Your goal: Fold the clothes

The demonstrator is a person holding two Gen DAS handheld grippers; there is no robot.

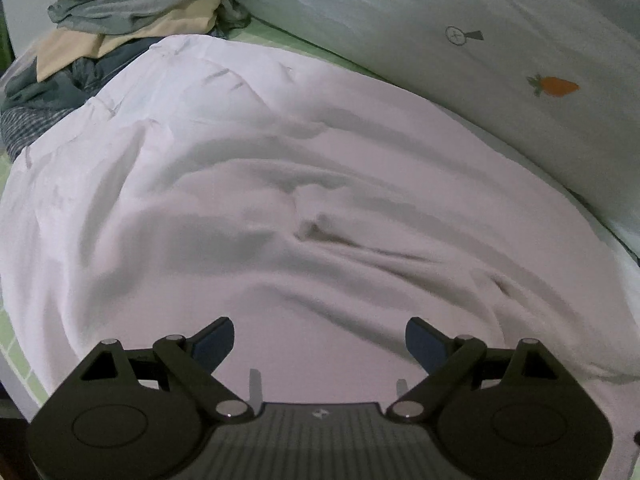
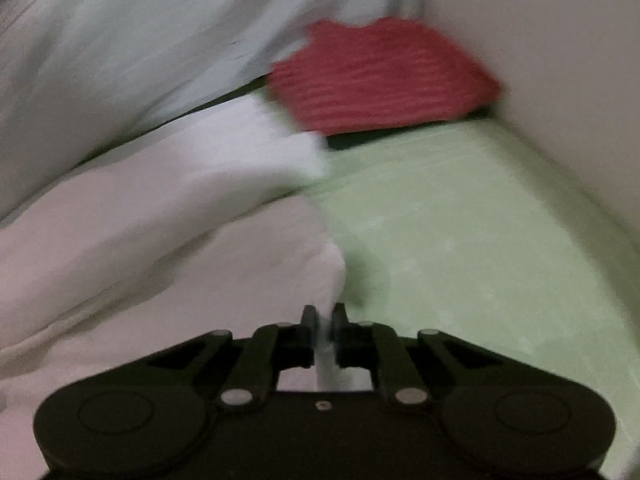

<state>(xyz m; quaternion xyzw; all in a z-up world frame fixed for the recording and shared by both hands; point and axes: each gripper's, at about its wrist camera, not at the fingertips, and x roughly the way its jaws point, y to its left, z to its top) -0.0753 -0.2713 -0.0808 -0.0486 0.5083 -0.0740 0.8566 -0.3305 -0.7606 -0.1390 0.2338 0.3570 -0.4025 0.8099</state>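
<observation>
A large white garment (image 1: pixel 280 184) lies spread and wrinkled across the bed, filling most of the left wrist view. My left gripper (image 1: pixel 319 344) hovers just above its near part, open, with nothing between the fingers. In the right wrist view, which is motion-blurred, the same white garment (image 2: pixel 160 232) lies to the left with a folded-over edge. My right gripper (image 2: pixel 324 320) is shut on a thin strip of that white cloth at its right edge, over the green sheet (image 2: pixel 460 240).
A pile of grey, cream and blue clothes (image 1: pixel 120 20) sits at the far left. A pale quilt with a carrot print (image 1: pixel 500 40) runs along the far side. A red striped folded garment (image 2: pixel 380 76) lies at the far end by a wall (image 2: pixel 560 60).
</observation>
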